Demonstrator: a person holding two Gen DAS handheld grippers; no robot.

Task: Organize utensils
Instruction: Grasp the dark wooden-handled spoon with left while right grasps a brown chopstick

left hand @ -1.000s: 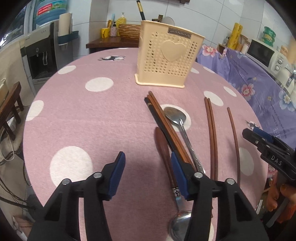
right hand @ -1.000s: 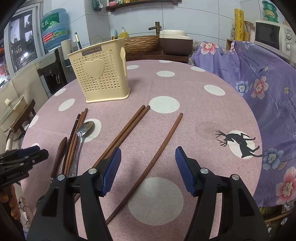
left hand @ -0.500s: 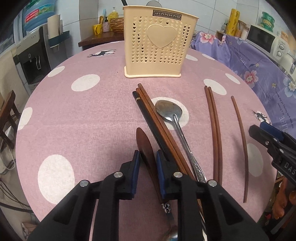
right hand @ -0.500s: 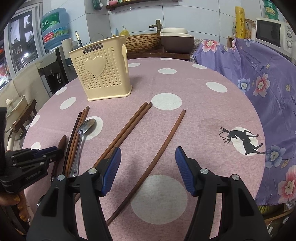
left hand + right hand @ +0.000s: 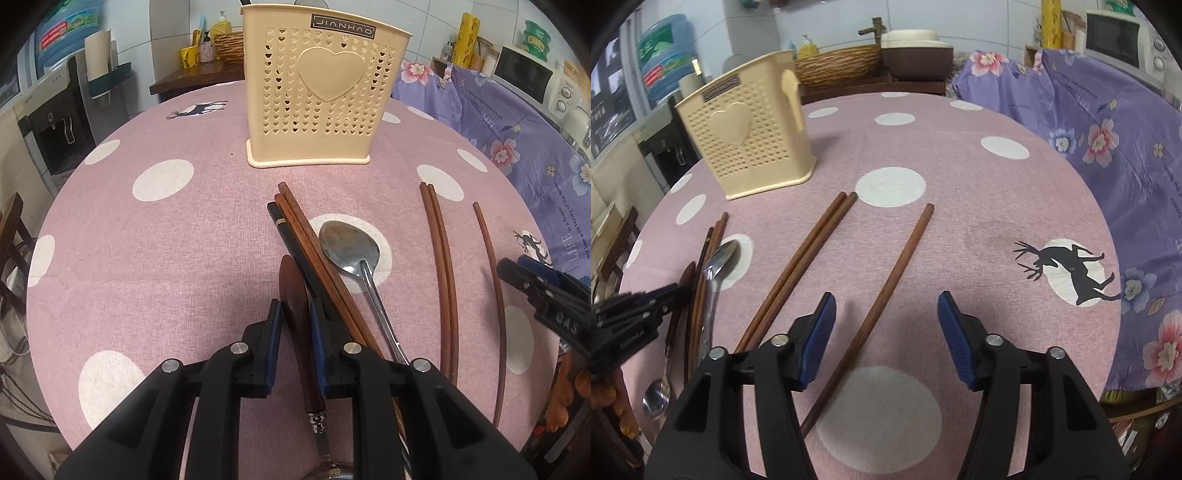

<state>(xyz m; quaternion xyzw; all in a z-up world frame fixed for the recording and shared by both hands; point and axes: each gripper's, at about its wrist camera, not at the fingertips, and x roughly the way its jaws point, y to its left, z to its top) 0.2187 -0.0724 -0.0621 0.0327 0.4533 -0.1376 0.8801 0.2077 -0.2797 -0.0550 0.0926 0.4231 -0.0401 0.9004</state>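
Observation:
My left gripper (image 5: 295, 308) is shut on the brown wooden handle of a spoon (image 5: 291, 280) that lies on the pink dotted table (image 5: 166, 258); the spoon's metal bowl (image 5: 328, 472) shows under the gripper. Beside it lie a black and two brown chopsticks (image 5: 306, 240), a metal spoon (image 5: 349, 247) and a chopstick pair (image 5: 439, 258). The cream utensil holder (image 5: 317, 92) stands upright behind them. My right gripper (image 5: 886, 299) is closing, with a single brown chopstick (image 5: 905, 251) between its jaws and the pads (image 5: 816, 332) clear of it.
Purple floral cloth (image 5: 1108, 129) covers furniture to the right of the table. A water dispenser (image 5: 55, 110) stands at the left and a microwave (image 5: 524, 74) at the back right. A wicker basket (image 5: 838, 62) sits behind the table. The table's near edge is close below both grippers.
The left gripper slid left over the wooden handle, closed on it, and moved nearer the holder. The right gripper advanced a little along the single chopstick.

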